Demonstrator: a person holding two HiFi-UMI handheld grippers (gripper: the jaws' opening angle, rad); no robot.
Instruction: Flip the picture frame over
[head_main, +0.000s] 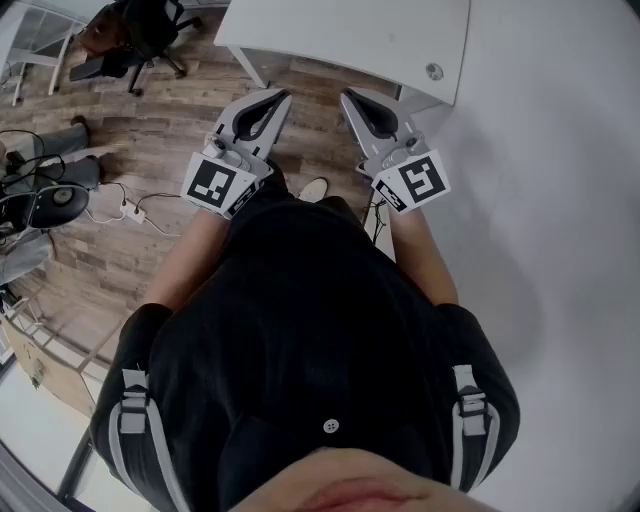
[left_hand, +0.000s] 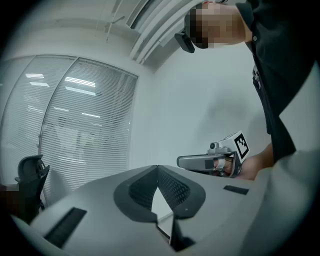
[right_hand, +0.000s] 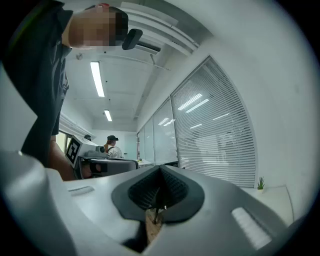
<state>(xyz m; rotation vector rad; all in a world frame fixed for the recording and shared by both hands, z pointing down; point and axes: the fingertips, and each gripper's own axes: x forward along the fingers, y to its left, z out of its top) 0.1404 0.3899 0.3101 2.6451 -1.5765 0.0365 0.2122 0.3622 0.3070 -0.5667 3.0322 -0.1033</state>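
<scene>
No picture frame shows in any view. In the head view my left gripper (head_main: 275, 97) and my right gripper (head_main: 350, 98) are held side by side in front of the person's dark shirt, pointing level toward a white table (head_main: 350, 35). Both are shut with nothing between the jaws. In the left gripper view the left gripper (left_hand: 158, 170) has its ribbed pads pressed together, and the right gripper (left_hand: 182, 161) hangs beyond it. In the right gripper view the right gripper (right_hand: 161, 170) is likewise shut, with the left gripper (right_hand: 135, 162) beside it.
The white table stands ahead over a wooden floor (head_main: 110, 240). A white wall (head_main: 560, 200) runs along the right. Office chairs (head_main: 135, 40) and cables (head_main: 120, 210) sit at the left. Glass walls with blinds (right_hand: 210, 135) show in the gripper views, and two people (right_hand: 111, 146) stand far off.
</scene>
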